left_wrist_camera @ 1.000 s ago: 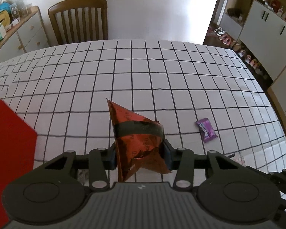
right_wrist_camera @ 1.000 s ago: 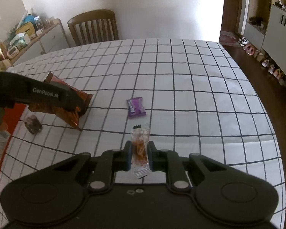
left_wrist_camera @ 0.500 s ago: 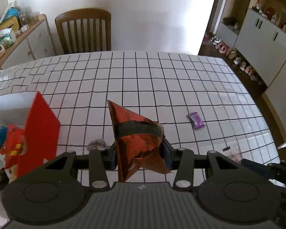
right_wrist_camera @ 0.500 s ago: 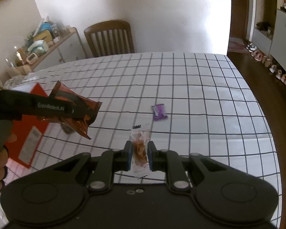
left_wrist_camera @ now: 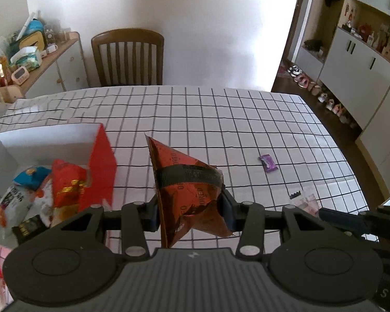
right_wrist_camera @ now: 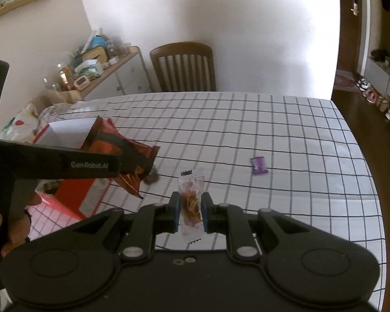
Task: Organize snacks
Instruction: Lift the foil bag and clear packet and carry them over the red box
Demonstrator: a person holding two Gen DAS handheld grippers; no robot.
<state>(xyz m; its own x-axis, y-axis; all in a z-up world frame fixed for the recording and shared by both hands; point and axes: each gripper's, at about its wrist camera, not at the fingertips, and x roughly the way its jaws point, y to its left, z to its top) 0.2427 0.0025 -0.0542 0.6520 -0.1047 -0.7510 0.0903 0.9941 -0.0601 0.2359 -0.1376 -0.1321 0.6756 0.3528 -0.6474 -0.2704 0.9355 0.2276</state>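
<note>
My left gripper (left_wrist_camera: 189,212) is shut on an orange-red foil snack bag (left_wrist_camera: 187,182) with a dark band, held above the table; the same bag (right_wrist_camera: 117,148) shows at the left of the right wrist view. My right gripper (right_wrist_camera: 191,217) is shut on a small clear sachet (right_wrist_camera: 191,205) with brown contents. A red box (left_wrist_camera: 101,166) with a white inside stands open at the left, with several snack packs (left_wrist_camera: 39,189) in it. A purple candy wrapper (left_wrist_camera: 267,163) lies alone on the checked tablecloth (left_wrist_camera: 221,119). A small dark round snack (right_wrist_camera: 152,178) lies near the box.
A wooden chair (left_wrist_camera: 128,57) stands at the table's far edge. A sideboard (left_wrist_camera: 54,70) cluttered with small items lines the left wall. White cabinets (left_wrist_camera: 356,78) and shoes on the floor are at the right. A hand (right_wrist_camera: 2,223) grips the left tool.
Both grippers have risen and pulled back from the table, each with its snack still held. The left one has swung left, bringing the red box and its contents into view.
</note>
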